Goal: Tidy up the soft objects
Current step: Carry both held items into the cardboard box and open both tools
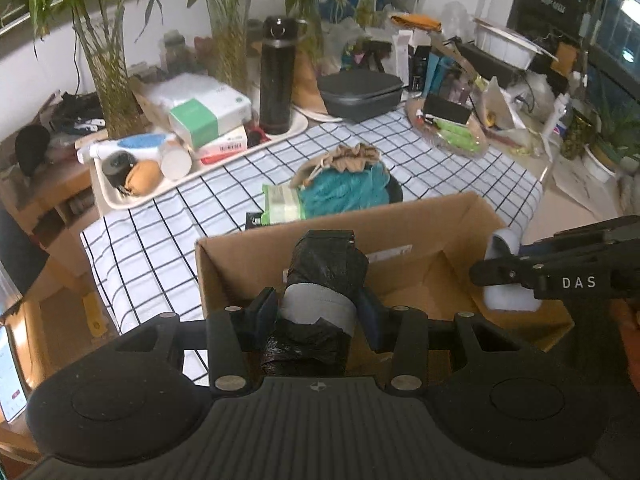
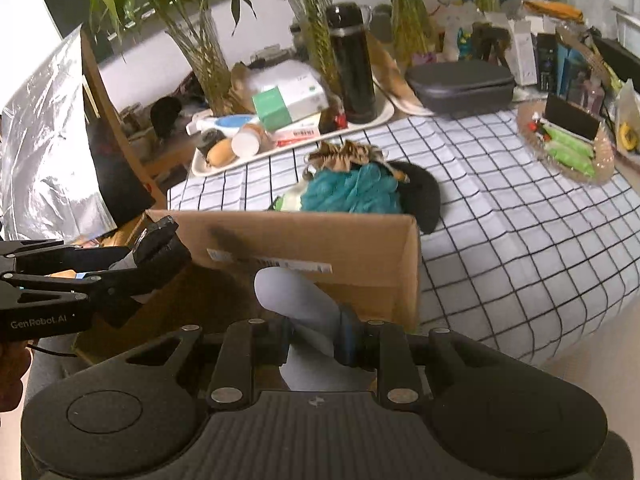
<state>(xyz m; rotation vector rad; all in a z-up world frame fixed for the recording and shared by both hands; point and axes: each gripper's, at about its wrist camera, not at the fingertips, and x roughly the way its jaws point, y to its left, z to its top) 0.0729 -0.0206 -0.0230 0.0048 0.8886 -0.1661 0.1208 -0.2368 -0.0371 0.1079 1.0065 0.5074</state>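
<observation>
Left wrist view: left gripper (image 1: 320,300) clamping a black bag roll (image 1: 320,280) with a grey band, hovering over the open cardboard box (image 1: 432,216); right gripper (image 1: 520,276) poking in beside it, pinching a pale soft pad (image 1: 506,298). Teal loofah (image 1: 346,192) sitting behind the box on the checked cloth (image 1: 160,240), cluttered tray (image 1: 120,200) further back. Right wrist view: right gripper (image 2: 316,340) squeezing that pale soft pad (image 2: 296,292) over the box (image 2: 360,240), left gripper (image 2: 160,252) crowding the left side.
</observation>
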